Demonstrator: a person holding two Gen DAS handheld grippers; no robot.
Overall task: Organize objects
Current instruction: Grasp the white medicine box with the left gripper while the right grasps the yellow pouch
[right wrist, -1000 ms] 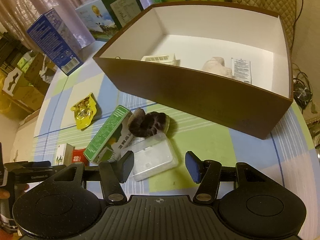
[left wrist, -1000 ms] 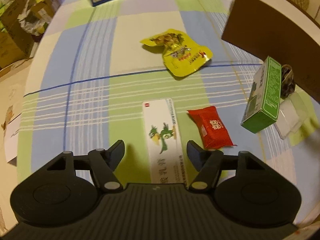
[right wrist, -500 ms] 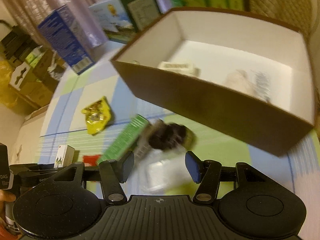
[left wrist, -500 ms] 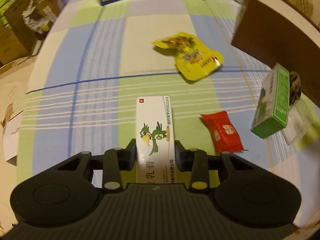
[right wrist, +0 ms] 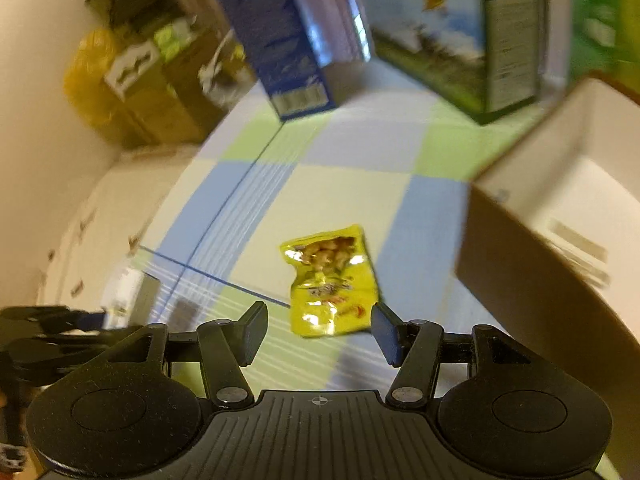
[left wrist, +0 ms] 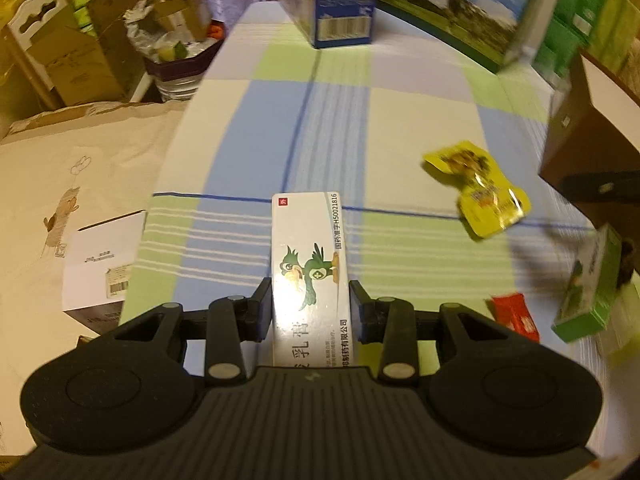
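Two tongs: left tongs (left wrist: pixel 311 309) clenched on white box (left wrist: pixel 310 264); right tongs (right wrist: pixel 319 332) released, above yellow pkt (right wrist: pixel 330 280).

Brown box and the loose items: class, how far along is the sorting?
Done: the brown box already holds a few items, blurred. In hand: the left gripper is shut on the white carton; the right gripper, jaws open, frames the yellow pouch. Left: red packet and green carton.

Glossy foil yellow snack pouch (right wrist: pixel 330 280); smooth card white ointment box (left wrist: pixel 310 268); matt black plastic tongs (left wrist: pixel 310 312); checked cloth on the table (left wrist: pixel 260 128).
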